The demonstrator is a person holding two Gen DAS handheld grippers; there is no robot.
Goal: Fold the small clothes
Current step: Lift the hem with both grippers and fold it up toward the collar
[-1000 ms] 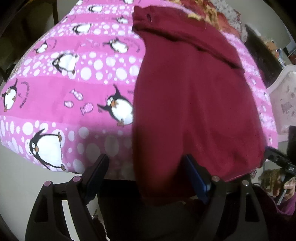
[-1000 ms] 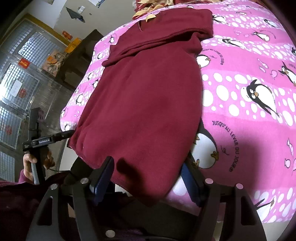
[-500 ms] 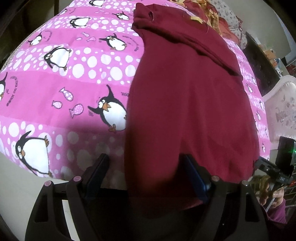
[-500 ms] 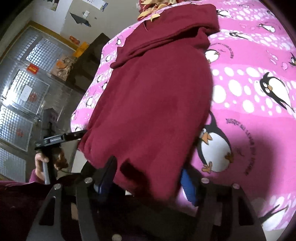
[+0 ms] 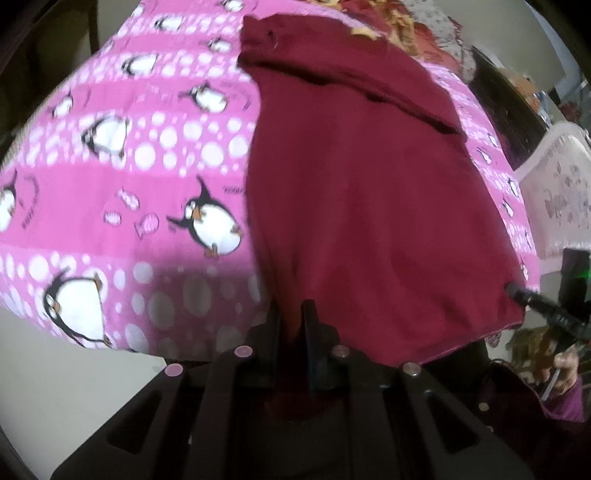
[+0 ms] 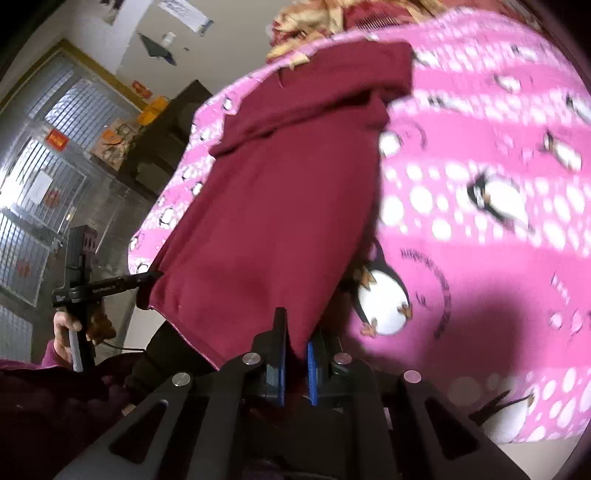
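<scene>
A dark red garment (image 5: 369, 192) lies lengthwise on a pink penguin-print bed cover (image 5: 129, 192), its far end folded over into a band. My left gripper (image 5: 291, 325) is shut on the near left corner of its hem. In the right wrist view the same garment (image 6: 280, 206) hangs over the bed's near edge, and my right gripper (image 6: 293, 343) is shut on its near right hem corner. Each wrist view shows the other gripper at the opposite hem corner, the right one (image 5: 517, 291) and the left one (image 6: 144, 280).
The bed cover (image 6: 480, 177) spreads wide to the right of the garment. A red and yellow patterned cloth (image 5: 399, 22) lies at the bed's far end. A white headboard (image 5: 554, 192) and dark furniture (image 6: 166, 136) stand beside the bed.
Both grippers were open around the hem a second ago; both have now shut on it. The views have shifted a little and the garment's near edge is bunched between the fingers.
</scene>
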